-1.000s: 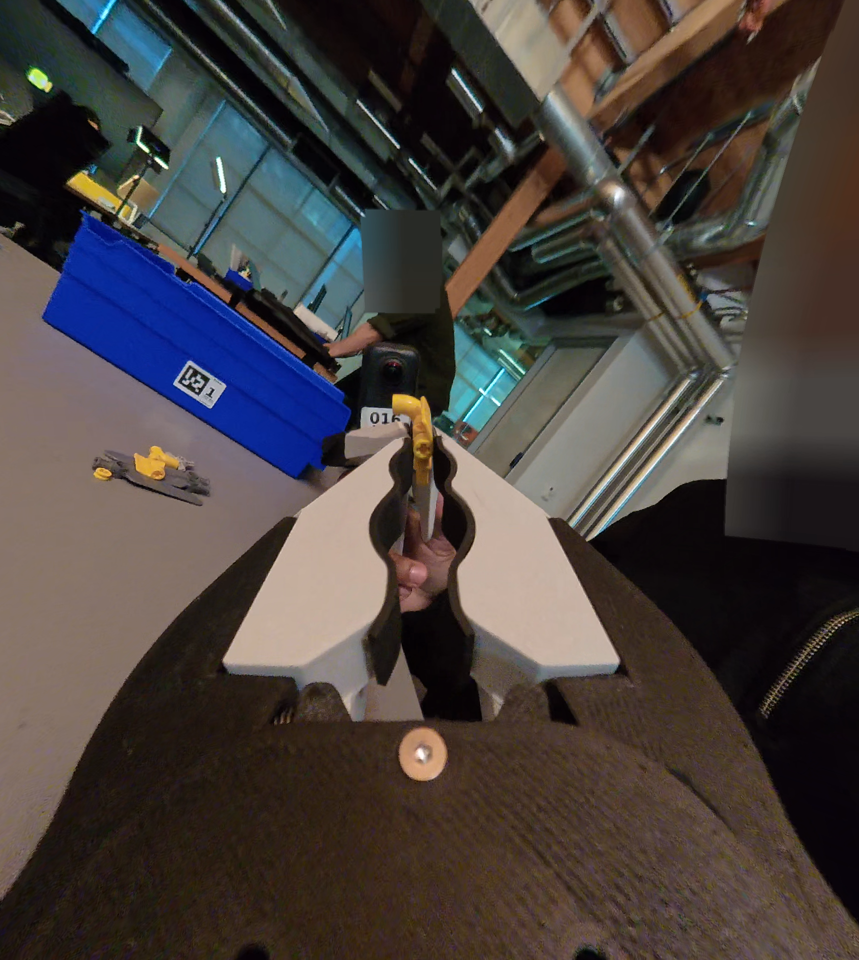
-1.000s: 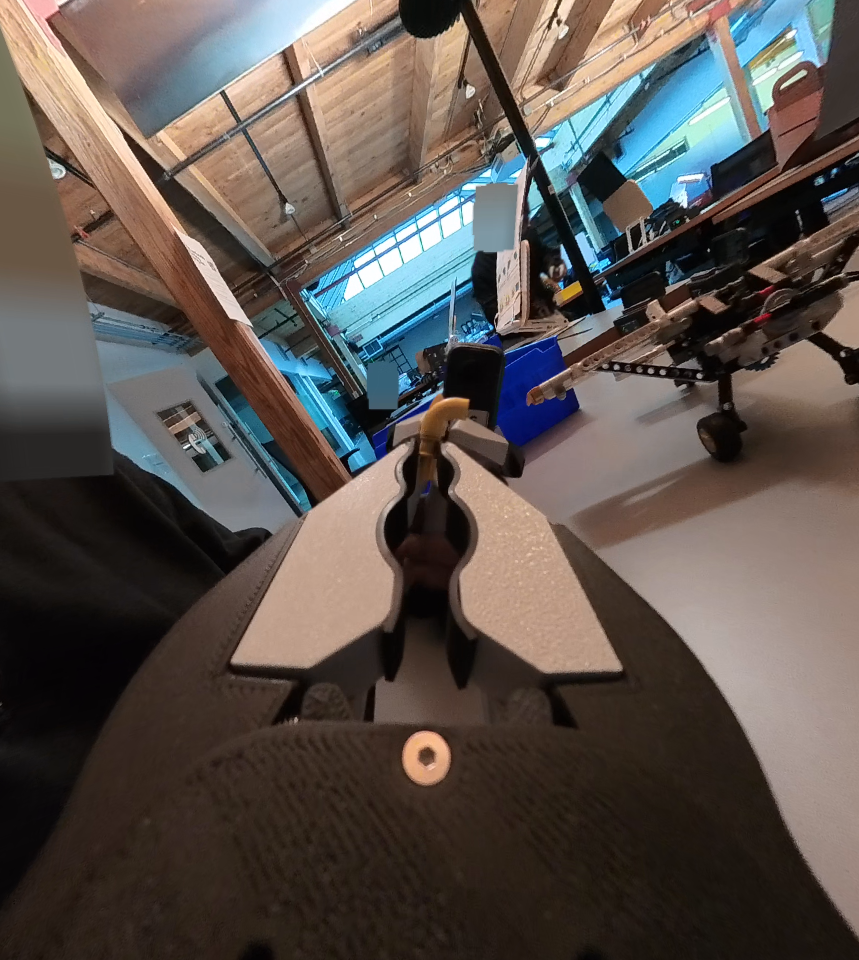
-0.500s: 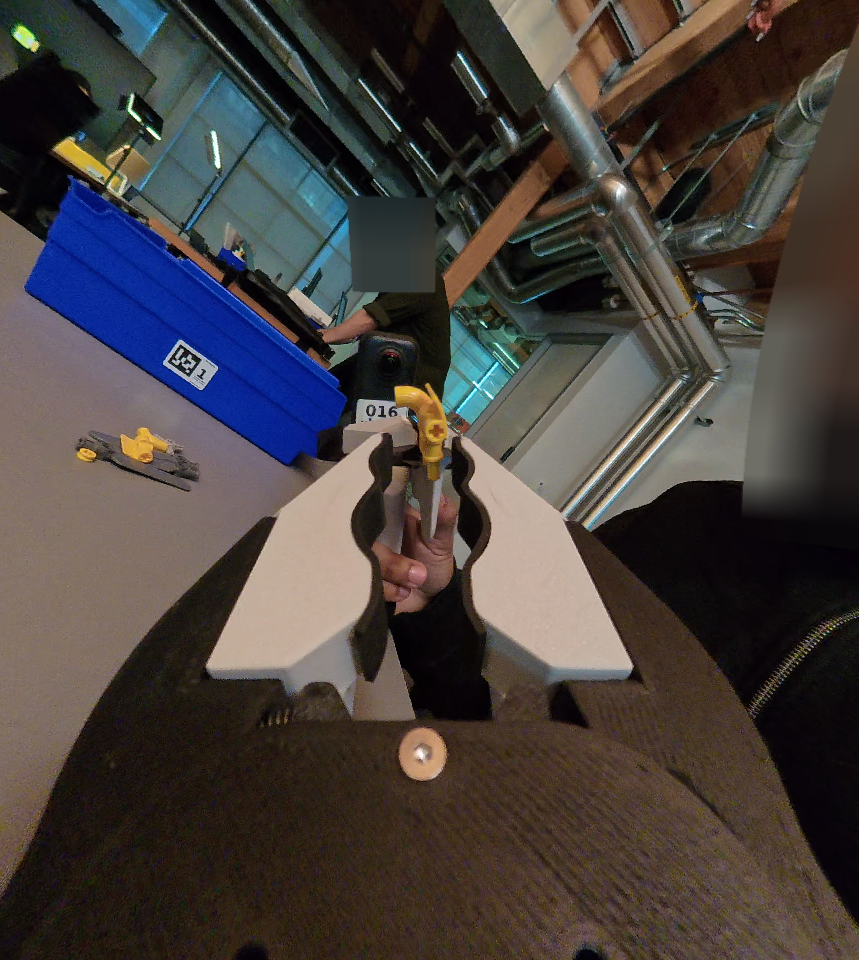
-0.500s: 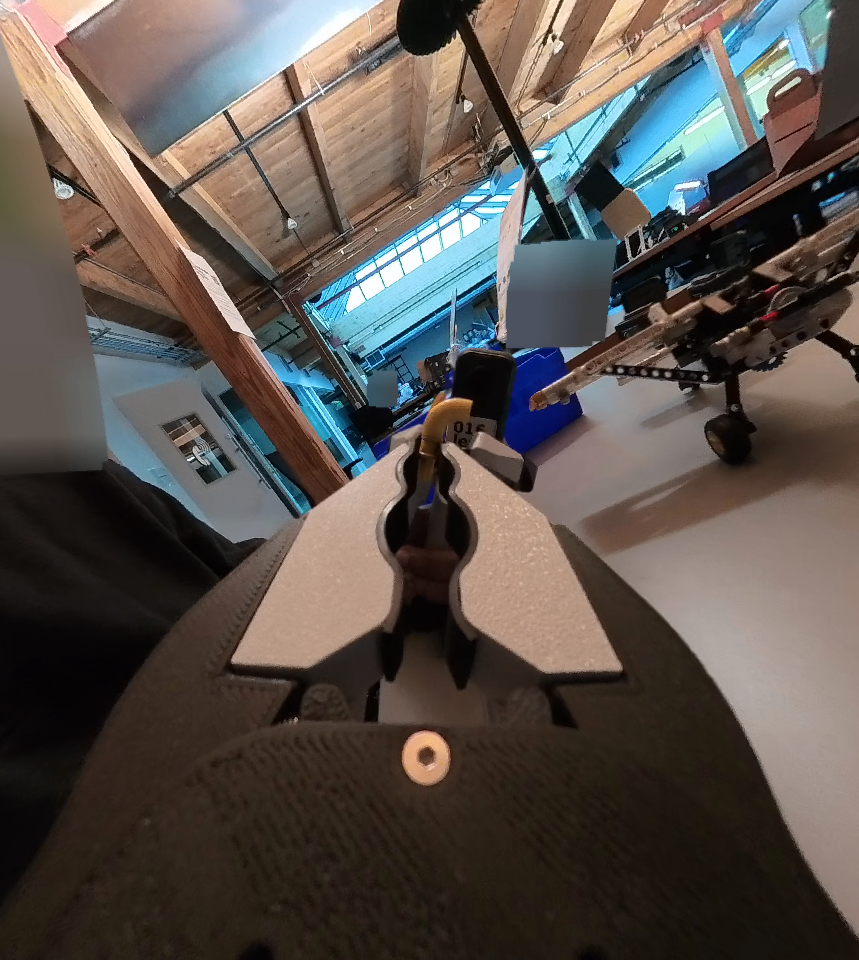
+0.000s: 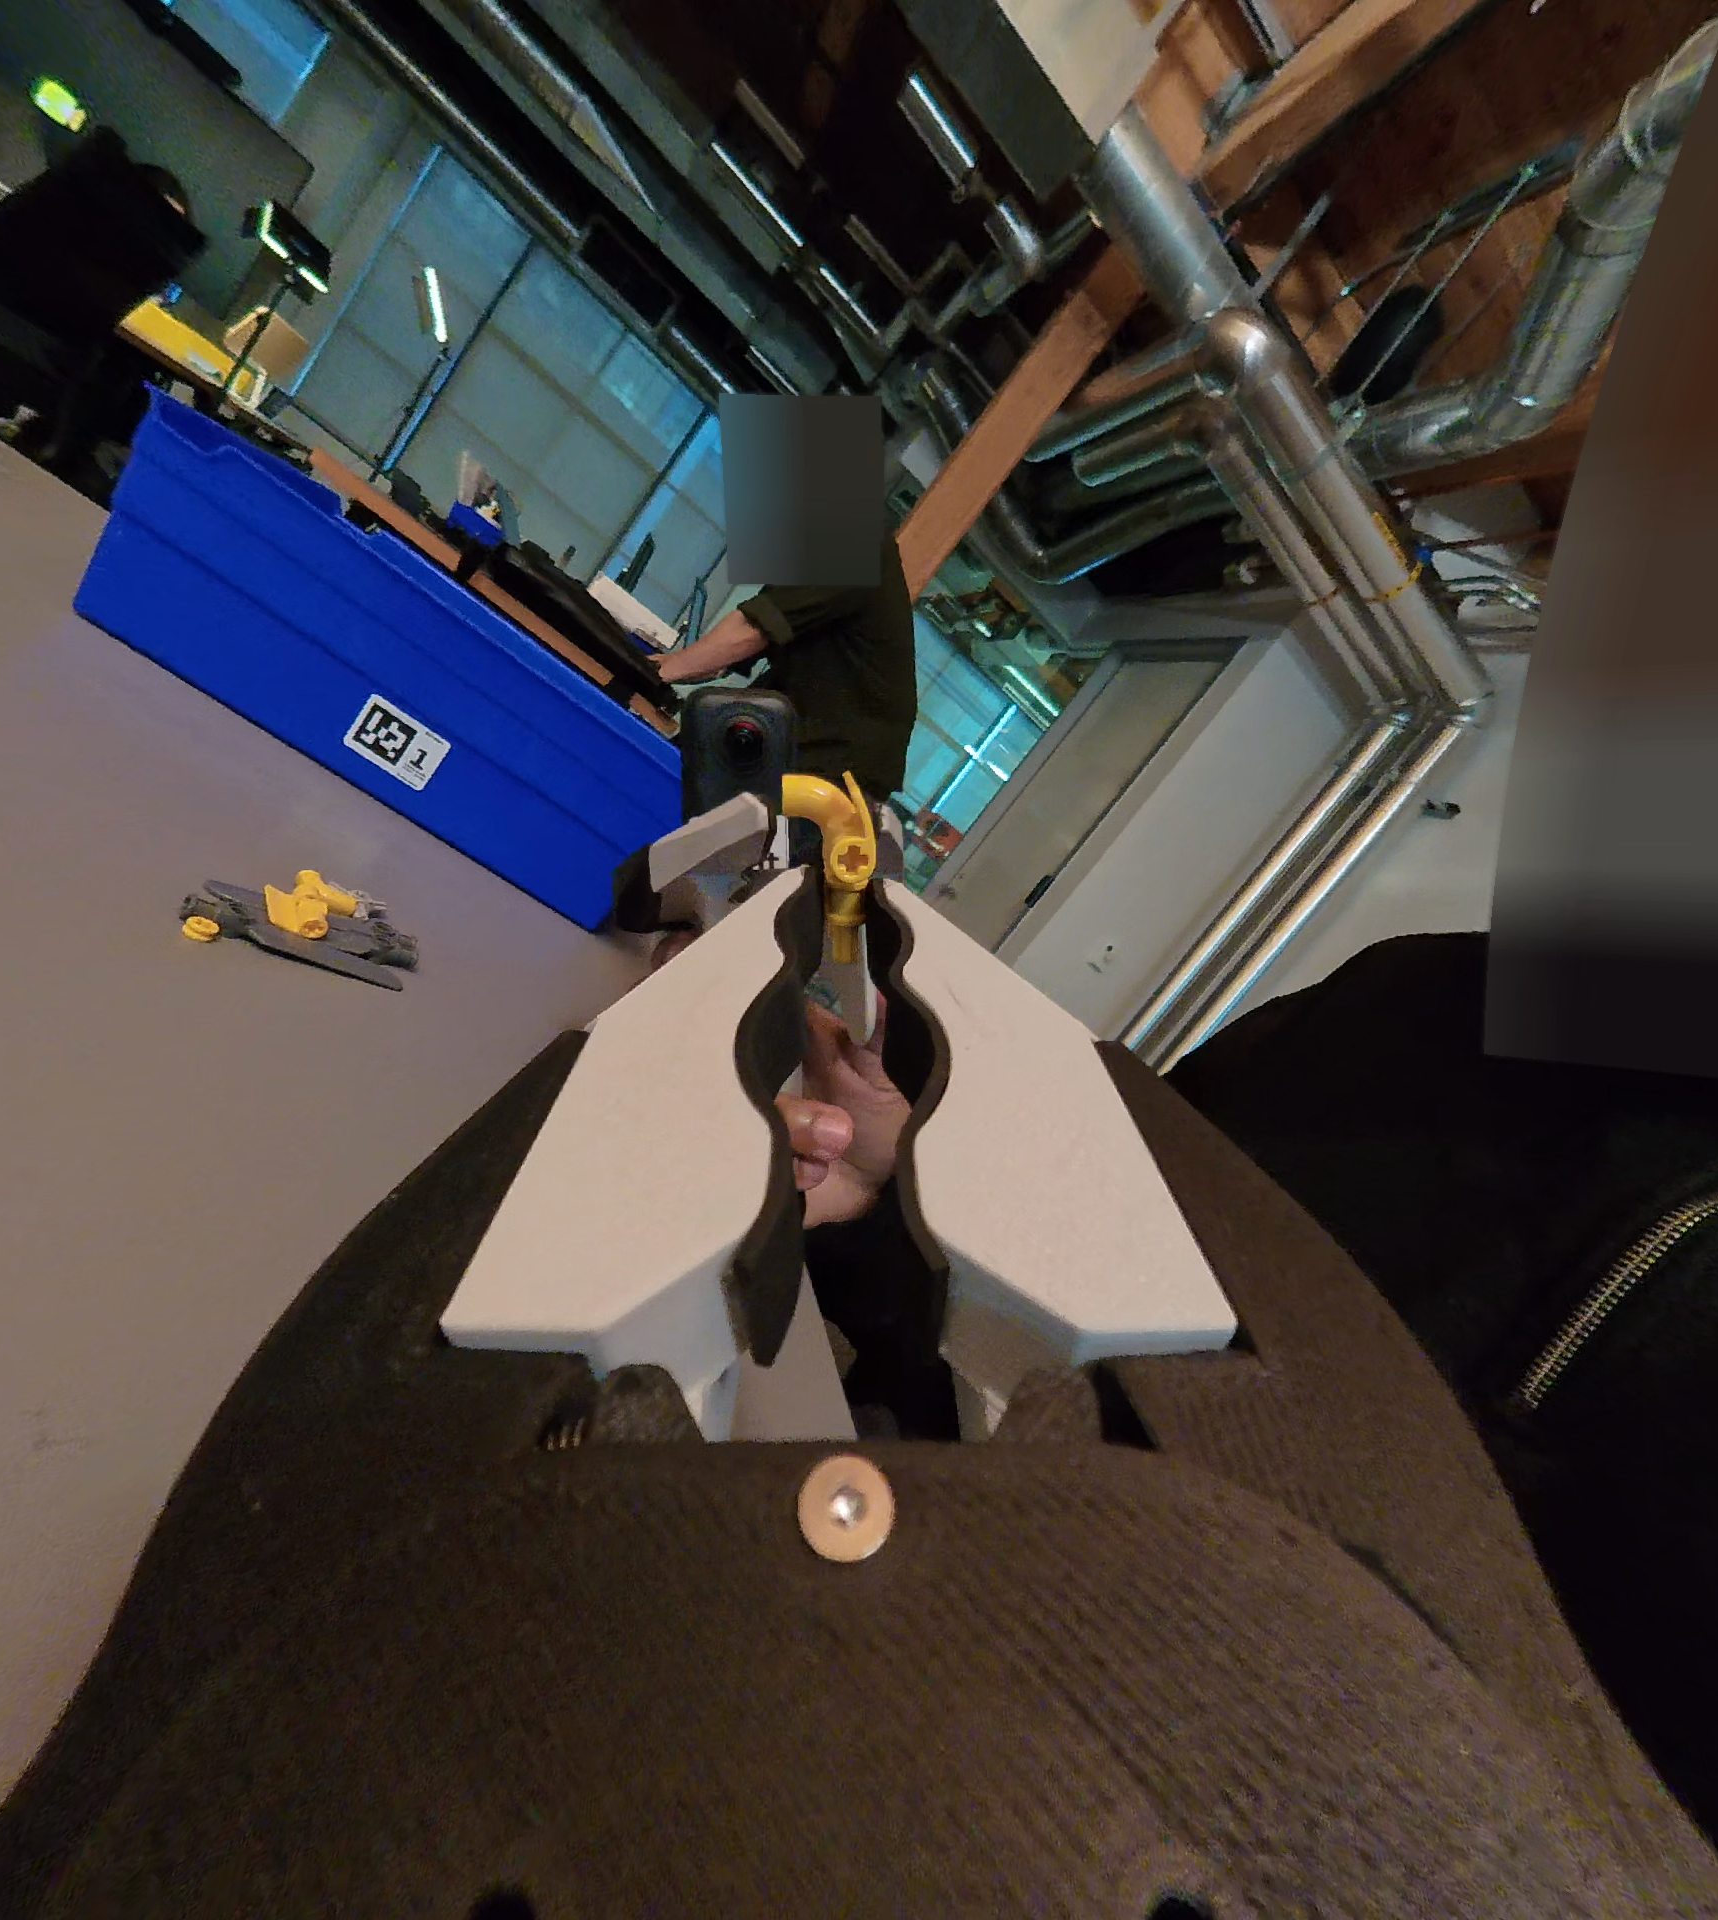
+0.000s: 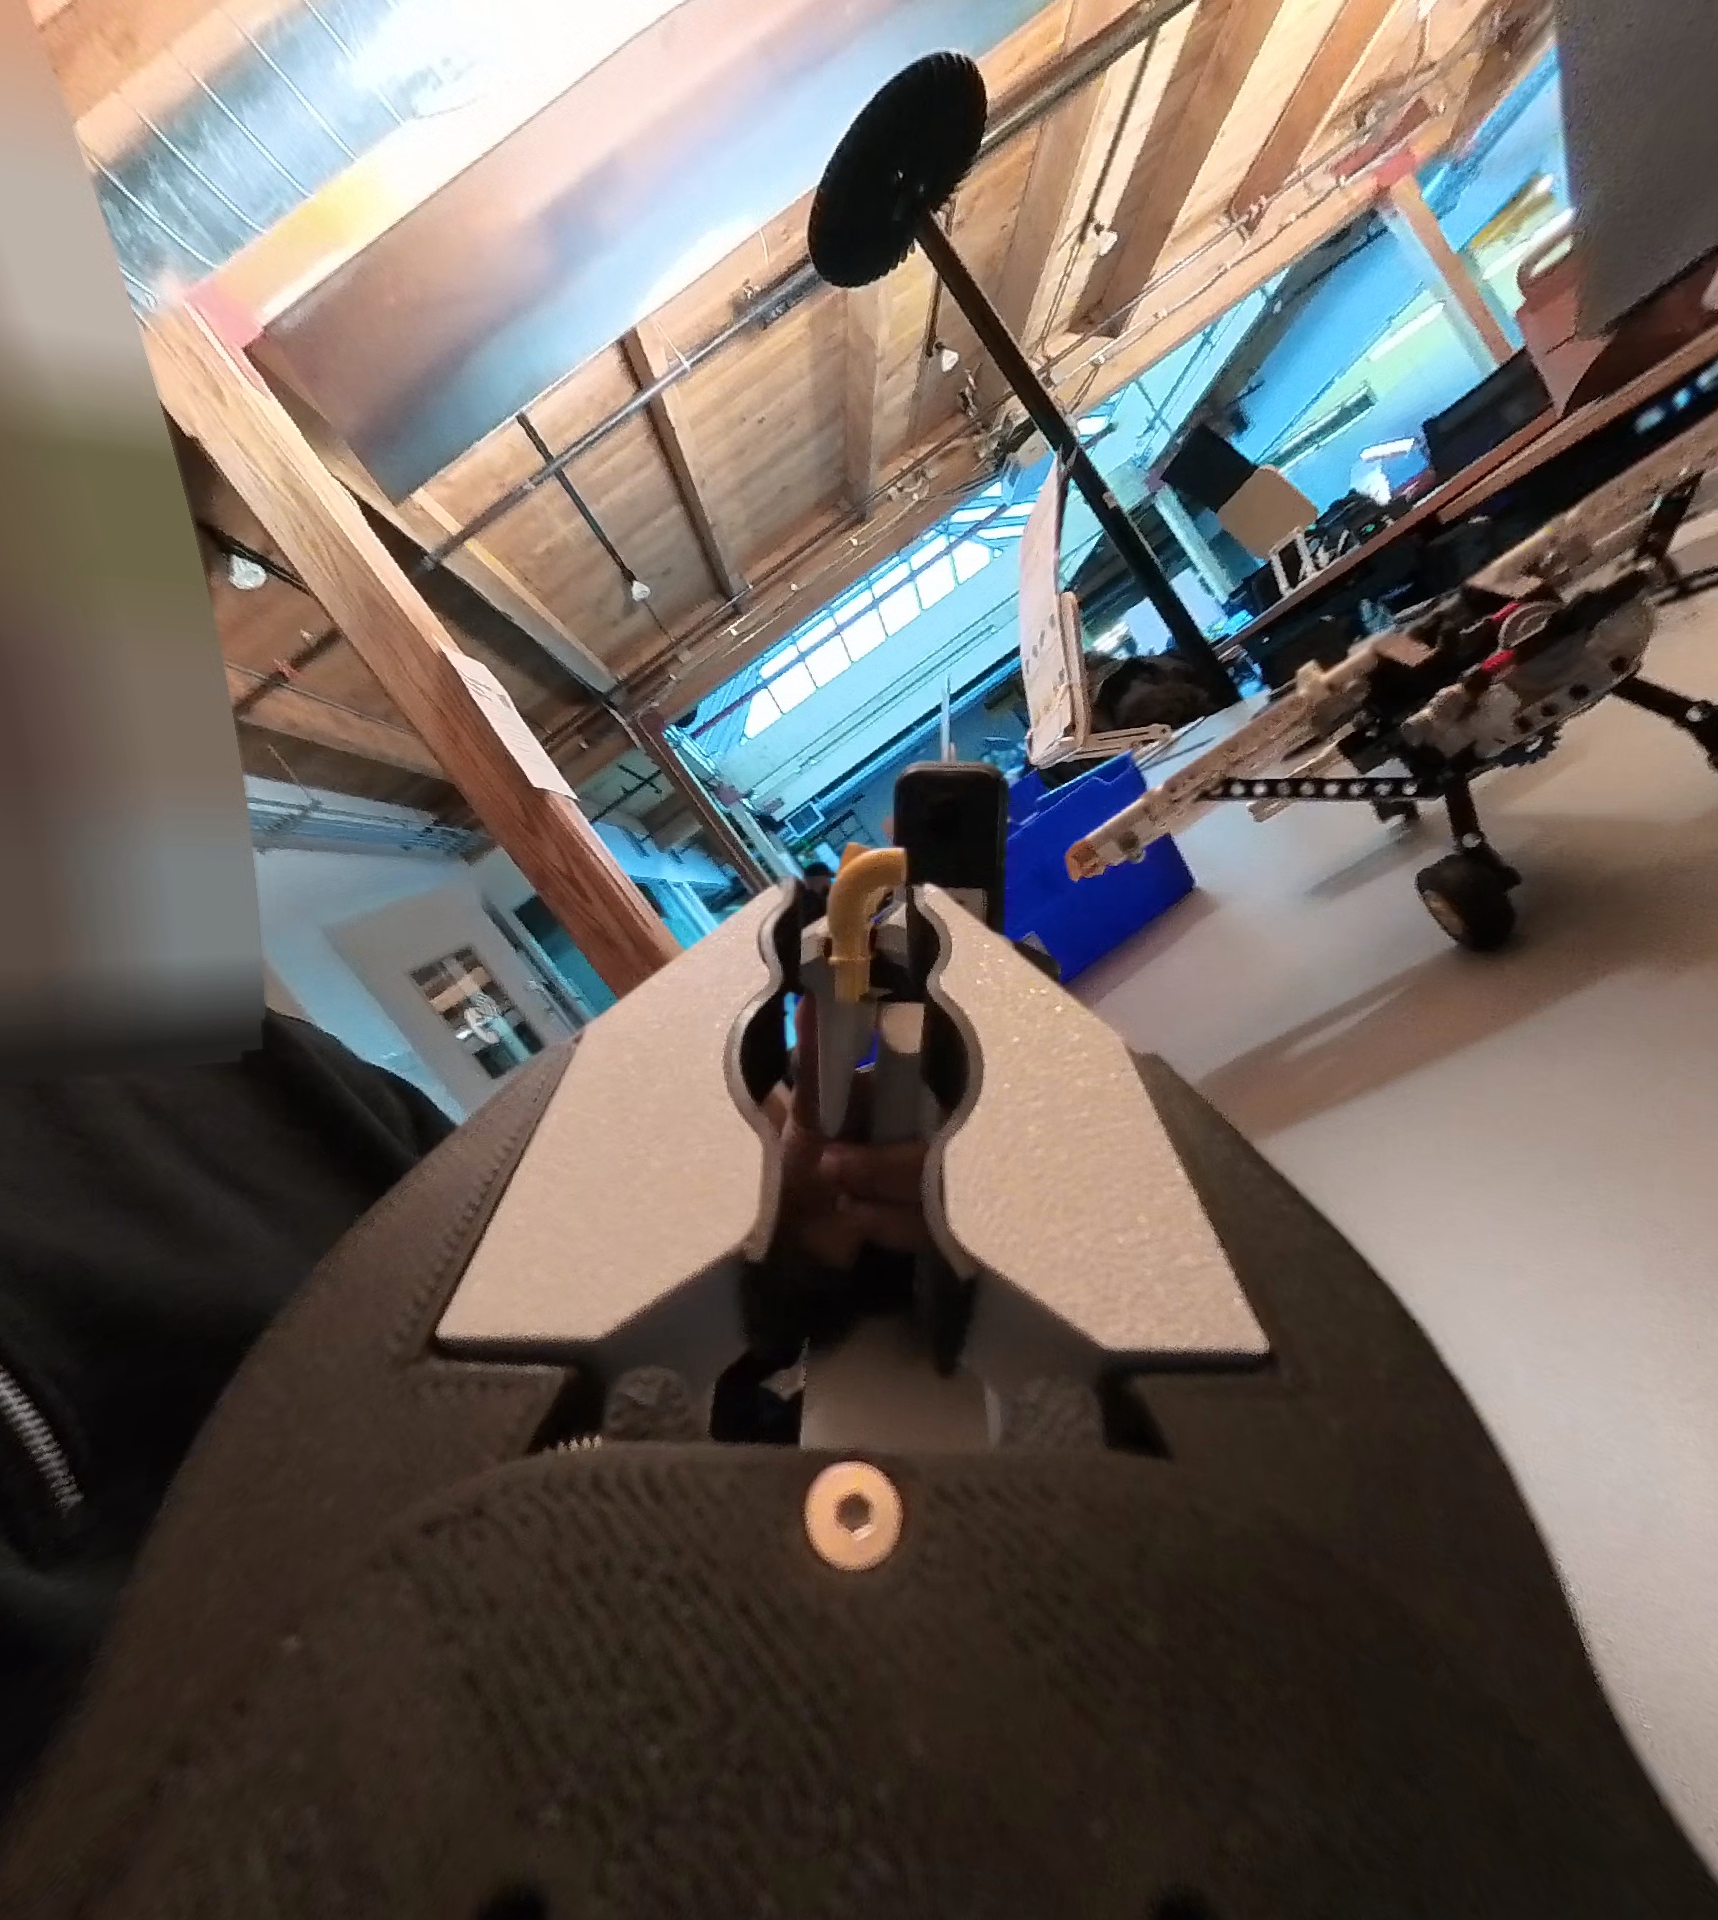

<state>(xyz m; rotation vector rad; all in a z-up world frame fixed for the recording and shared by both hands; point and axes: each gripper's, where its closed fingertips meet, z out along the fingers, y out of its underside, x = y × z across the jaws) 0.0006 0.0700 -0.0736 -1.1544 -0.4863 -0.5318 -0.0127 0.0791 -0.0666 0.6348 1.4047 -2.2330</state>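
My left gripper [image 5: 839,902] is shut on a small yellow elbow piece [image 5: 834,831] joined to a light grey blade [image 5: 853,992]; both pads press on its yellow stem. It is held in the air in front of a person's dark jacket. My right gripper [image 6: 860,920] faces it tip to tip and is open. The same yellow piece [image 6: 860,899] stands between the right gripper's pads, with gaps beside it. The right gripper also shows in the left wrist view [image 5: 715,847], just behind the piece. A hand shows behind the fingers in both views.
A grey table [image 5: 55,1091] bears a blue bin [image 5: 367,665] and a loose yellow and dark grey assembly [image 5: 299,920]. In the right wrist view a wheeled brick-built aircraft model [image 6: 1520,675] stands on the table, with a black gear on a rod [image 6: 896,187] and a blue bin [image 6: 1094,862]. A person [image 5: 834,665] works at a far desk. The tips of both grippers are at nearly the same place.
My left gripper opened half a second ago and has shut again on the yellow piece. My right gripper, shut on the piece until then, has opened and let it go.
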